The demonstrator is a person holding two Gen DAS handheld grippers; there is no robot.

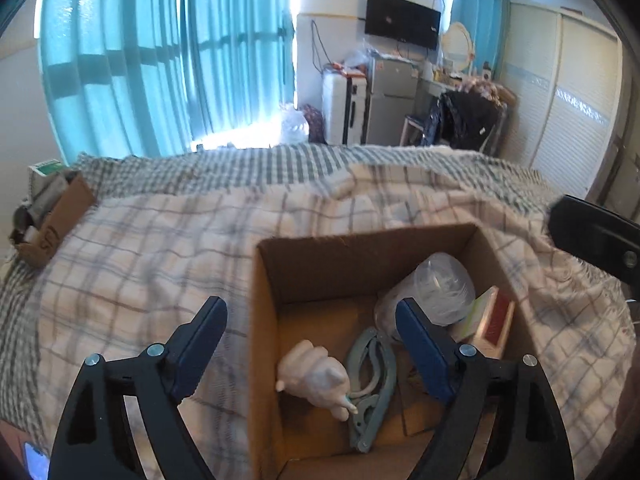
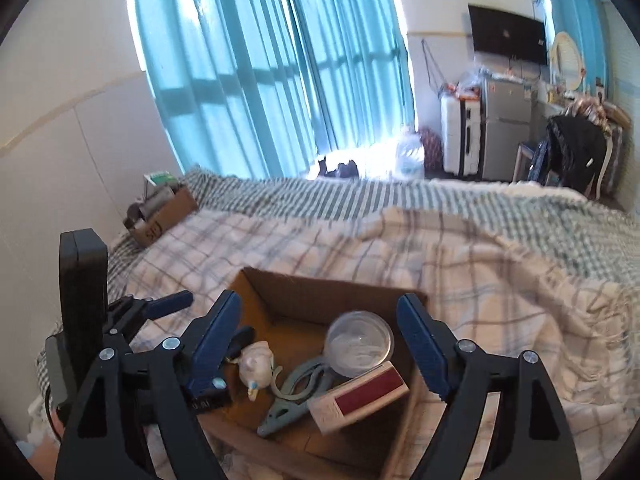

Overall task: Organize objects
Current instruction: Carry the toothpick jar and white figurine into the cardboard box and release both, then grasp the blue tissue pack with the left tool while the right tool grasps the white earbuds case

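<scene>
Cardboard box (image 1: 360, 268) on rumpled plaid blanket (image 1: 152, 260)

Two cardboard boxes sit on the bed: a near box (image 2: 280, 300) and a far box (image 2: 168, 216). The near box holds four things: one clear tub (image 2: 360, 344), one red-and-white carton (image 2: 360, 396), one grey-green clip (image 2: 292, 396) and one pale figurine (image 2: 256, 364). The far box's contents are too small to count.
</scene>
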